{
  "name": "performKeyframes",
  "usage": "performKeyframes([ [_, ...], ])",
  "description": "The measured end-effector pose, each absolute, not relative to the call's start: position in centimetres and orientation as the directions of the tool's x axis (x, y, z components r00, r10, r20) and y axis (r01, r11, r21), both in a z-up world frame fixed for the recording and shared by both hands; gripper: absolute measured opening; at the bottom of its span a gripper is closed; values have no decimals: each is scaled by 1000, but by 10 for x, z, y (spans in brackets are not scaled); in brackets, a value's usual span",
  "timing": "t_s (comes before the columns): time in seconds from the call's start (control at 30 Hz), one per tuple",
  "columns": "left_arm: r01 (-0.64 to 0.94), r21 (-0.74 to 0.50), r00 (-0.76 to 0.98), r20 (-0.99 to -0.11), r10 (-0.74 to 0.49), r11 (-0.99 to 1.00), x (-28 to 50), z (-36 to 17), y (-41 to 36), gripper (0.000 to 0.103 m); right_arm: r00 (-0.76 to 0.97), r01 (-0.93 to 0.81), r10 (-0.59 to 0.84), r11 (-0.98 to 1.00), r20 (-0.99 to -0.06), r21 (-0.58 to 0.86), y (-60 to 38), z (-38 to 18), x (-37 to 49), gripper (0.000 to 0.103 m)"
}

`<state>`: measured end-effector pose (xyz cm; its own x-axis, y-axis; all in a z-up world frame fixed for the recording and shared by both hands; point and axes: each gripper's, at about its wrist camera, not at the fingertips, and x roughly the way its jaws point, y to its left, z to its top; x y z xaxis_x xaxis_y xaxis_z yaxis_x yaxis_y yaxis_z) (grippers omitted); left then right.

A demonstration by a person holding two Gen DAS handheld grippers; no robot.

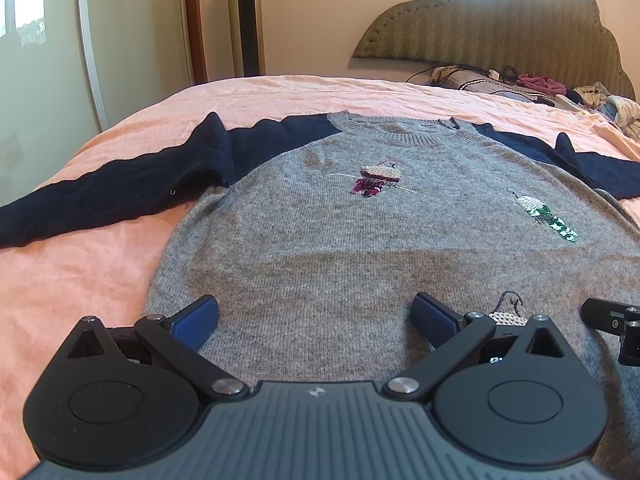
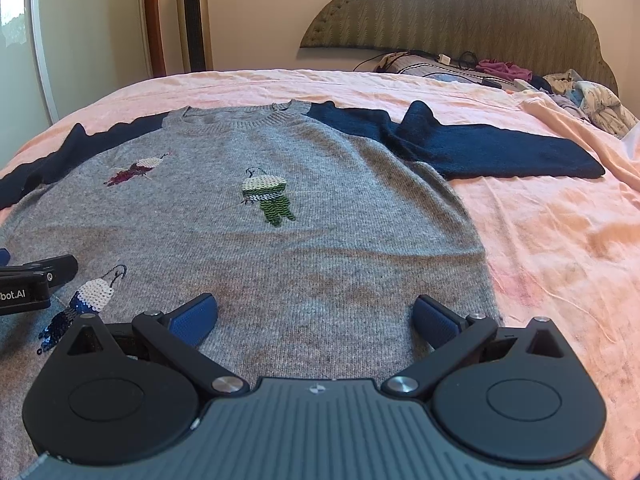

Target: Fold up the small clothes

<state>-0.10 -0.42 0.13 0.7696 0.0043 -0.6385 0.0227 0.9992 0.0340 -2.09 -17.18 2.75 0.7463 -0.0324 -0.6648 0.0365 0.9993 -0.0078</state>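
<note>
Both wrist cameras sit low and close over the sweater's (image 1: 320, 240) hem, facing up the bed (image 1: 100, 272) toward the headboard (image 2: 460, 12). Left view covers the left half, right view the right; both share the grey front and headboard.

Your left gripper (image 1: 315, 316) body hides the sweater (image 1: 320, 240) hem and covers most of the lowest sequin bird (image 1: 506, 317), and the left sleeve (image 1: 100, 196) runs off the frame's left edge. In the right wrist view, the left gripper (image 2: 36, 284) is cut at the edge, its lettering partly lost. The pile by the headboard (image 2: 460, 20) is too small to identify.
</note>
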Motion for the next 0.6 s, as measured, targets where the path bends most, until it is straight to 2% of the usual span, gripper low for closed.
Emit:
performKeyframes([
  [0.6, 22, 34, 770, -638, 5, 999, -1, 1, -4, 103, 744, 20, -20, 1000, -667, -9, -173, 27, -18, 103],
])
